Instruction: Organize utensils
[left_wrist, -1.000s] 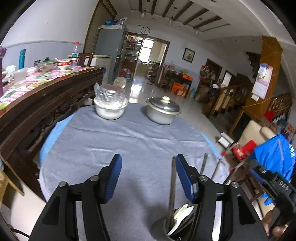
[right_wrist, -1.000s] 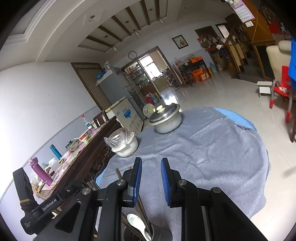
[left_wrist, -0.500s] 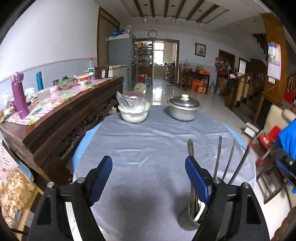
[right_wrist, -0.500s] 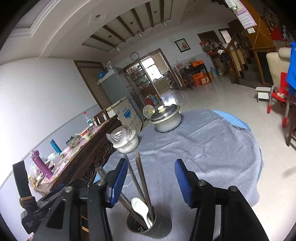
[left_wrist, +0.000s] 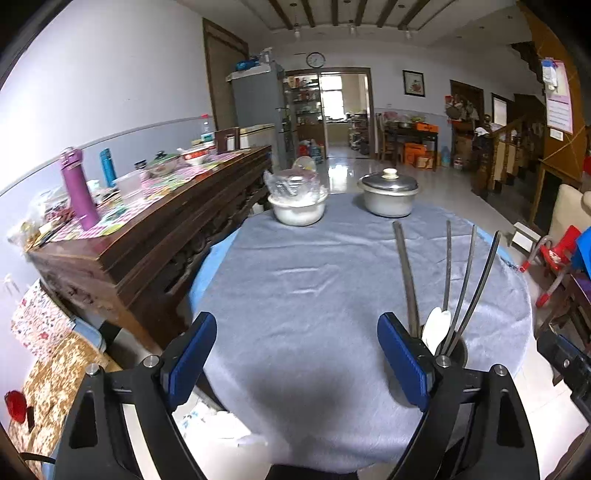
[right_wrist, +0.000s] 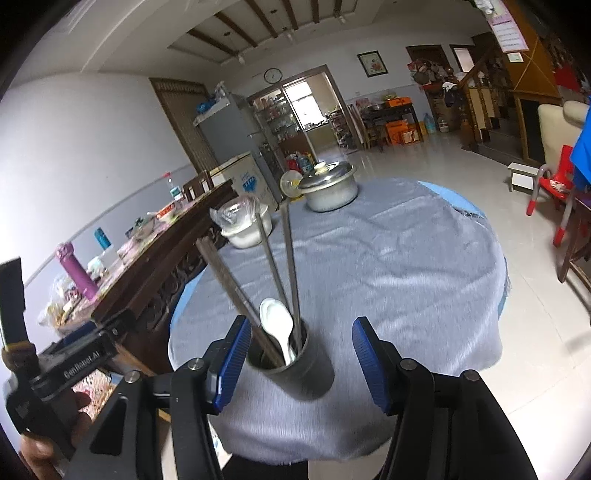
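A dark metal utensil cup (right_wrist: 295, 363) stands near the front edge of the round table. It holds several long chopsticks (right_wrist: 275, 266) and a white spoon (right_wrist: 279, 325). My right gripper (right_wrist: 299, 362) is open and empty, its pads either side of the cup and a little nearer me. In the left wrist view the cup (left_wrist: 452, 350) with chopsticks (left_wrist: 448, 273) and spoon (left_wrist: 436, 326) shows just behind the right pad. My left gripper (left_wrist: 295, 362) is open wide and empty over bare cloth, left of the cup.
The table has a grey cloth (left_wrist: 314, 280). A white bowl covered in plastic (left_wrist: 297, 206) and a lidded metal pot (left_wrist: 388, 197) stand at its far side. A dark wooden sideboard (left_wrist: 155, 229) with bottles runs along the left. Red stools (right_wrist: 554, 192) stand on the right floor.
Both grippers have pulled back and up from the cup. The right gripper, nearly shut a second ago, has opened wide. The left gripper has opened wider and the cup now shows fully.
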